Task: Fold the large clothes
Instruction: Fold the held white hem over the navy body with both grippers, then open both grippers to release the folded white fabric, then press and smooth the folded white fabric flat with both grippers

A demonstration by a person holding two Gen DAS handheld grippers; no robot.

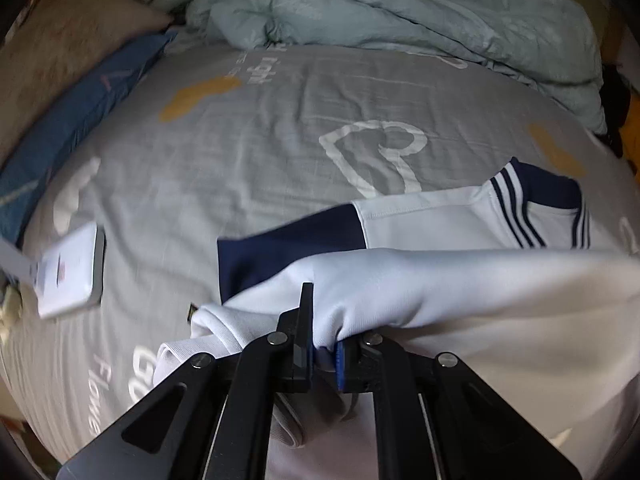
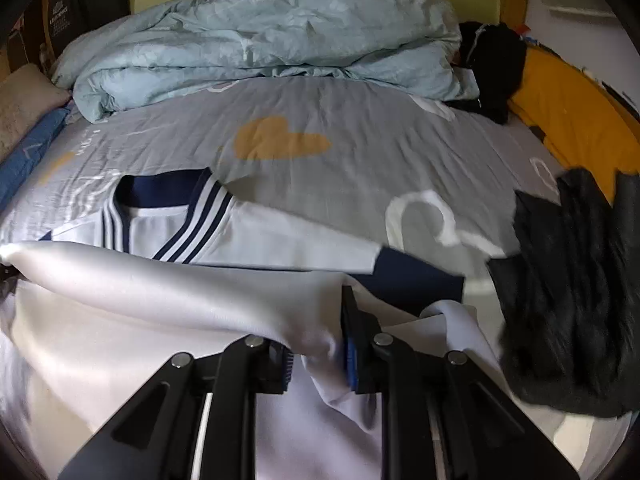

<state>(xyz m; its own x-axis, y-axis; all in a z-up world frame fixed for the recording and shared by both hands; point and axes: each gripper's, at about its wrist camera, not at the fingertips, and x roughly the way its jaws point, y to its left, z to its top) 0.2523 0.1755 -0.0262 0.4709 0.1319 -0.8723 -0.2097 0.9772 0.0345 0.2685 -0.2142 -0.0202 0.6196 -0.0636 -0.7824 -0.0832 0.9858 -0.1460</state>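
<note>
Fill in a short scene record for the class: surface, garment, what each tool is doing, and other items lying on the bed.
Surface: grey bed sheet printed with hearts
Garment: white shirt with navy collar and cuffs, lying flat, its near edge lifted in a fold
Left tool: shut on the white shirt's bunched edge
Right tool: shut on the white shirt's bunched edge
Far end: crumpled pale blue duvet
Right side: dark garment, yellow cloth
Left side: white flat device, blue pillow
</note>
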